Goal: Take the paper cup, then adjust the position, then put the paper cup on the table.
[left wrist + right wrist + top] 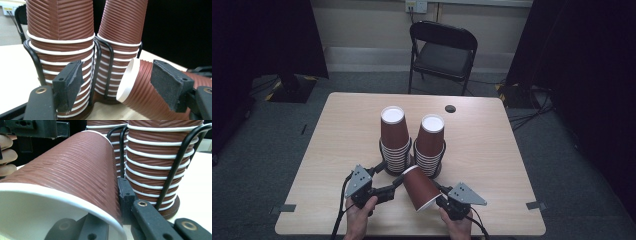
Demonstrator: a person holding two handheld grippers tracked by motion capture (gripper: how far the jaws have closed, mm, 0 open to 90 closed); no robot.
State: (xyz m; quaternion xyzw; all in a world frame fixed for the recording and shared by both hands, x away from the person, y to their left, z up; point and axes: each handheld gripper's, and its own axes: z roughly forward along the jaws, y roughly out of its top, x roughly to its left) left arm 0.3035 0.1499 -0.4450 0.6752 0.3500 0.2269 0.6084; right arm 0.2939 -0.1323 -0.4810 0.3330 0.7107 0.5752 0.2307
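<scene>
The landmark is the black wire cup holder (412, 167) near the middle of the pale wooden table (492, 165), which carries two stacks of inverted brown ribbed paper cups: a left stack (393, 137) and a right stack (430, 142).

The item in hand is a single brown ribbed paper cup with a white rim (419, 187), lying on its side on the person's side of the holder, just in front of the right stack. Its long axis runs diagonally: closed base toward the holder and the left gripper, open white mouth toward the right gripper and the table's near edge.

Right gripper (446, 200): pinching the cup at the mouth. In the right gripper view one jaw sits inside the rim (75, 203) and the other presses the outer wall, so the lip is clamped between them.

Left gripper (398, 182): jaws spread. In the left gripper view the base end of the cup (140, 85) lies between the two pads (72, 80), closer to the far-side pad; contact cannot be confirmed.

Assessment: the right hand carries the cup; the left is nearer its base. Any handover or restacking would turn on this axis, with the base pointing at the left stack's foot and the mouth away from the holder. The cup would need up-ending, mouth down, to seat on either stack.
</scene>
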